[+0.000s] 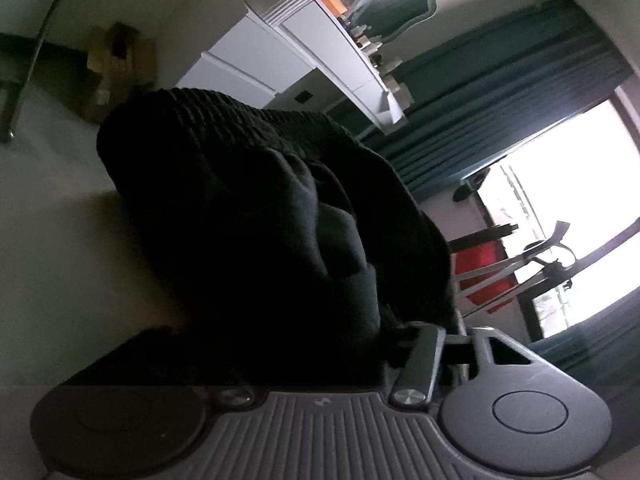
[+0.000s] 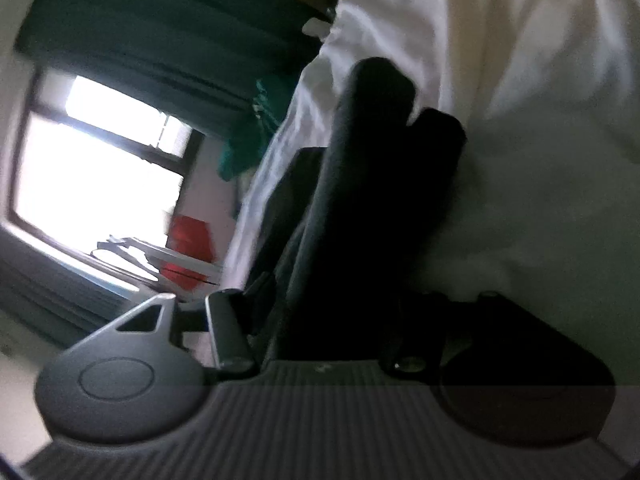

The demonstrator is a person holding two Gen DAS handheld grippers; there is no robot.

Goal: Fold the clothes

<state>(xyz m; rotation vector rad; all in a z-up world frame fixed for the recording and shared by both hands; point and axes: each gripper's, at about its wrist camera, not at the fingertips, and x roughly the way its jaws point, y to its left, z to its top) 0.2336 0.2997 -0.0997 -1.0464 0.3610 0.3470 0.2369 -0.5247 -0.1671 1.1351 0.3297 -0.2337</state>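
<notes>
A black garment (image 1: 260, 220) with a ribbed hem hangs bunched in front of my left gripper (image 1: 320, 344), whose jaws are shut on its fabric; only the right finger (image 1: 424, 360) shows, the left one is buried in cloth. In the right wrist view the same black garment (image 2: 360, 200) runs up from my right gripper (image 2: 320, 332), which is shut on it. The left finger (image 2: 228, 332) shows beside the cloth; the right finger is in shadow. Both views are tilted sideways over a white bed sheet (image 2: 540, 160).
A white dresser (image 1: 304, 52) with small items and a mirror (image 1: 400, 4) stands beyond. Teal curtains (image 1: 500, 100) frame a bright window (image 1: 568, 200). A red object (image 1: 484, 276) and a drying rack stand by the window. A cardboard box (image 1: 116, 68) sits at the left.
</notes>
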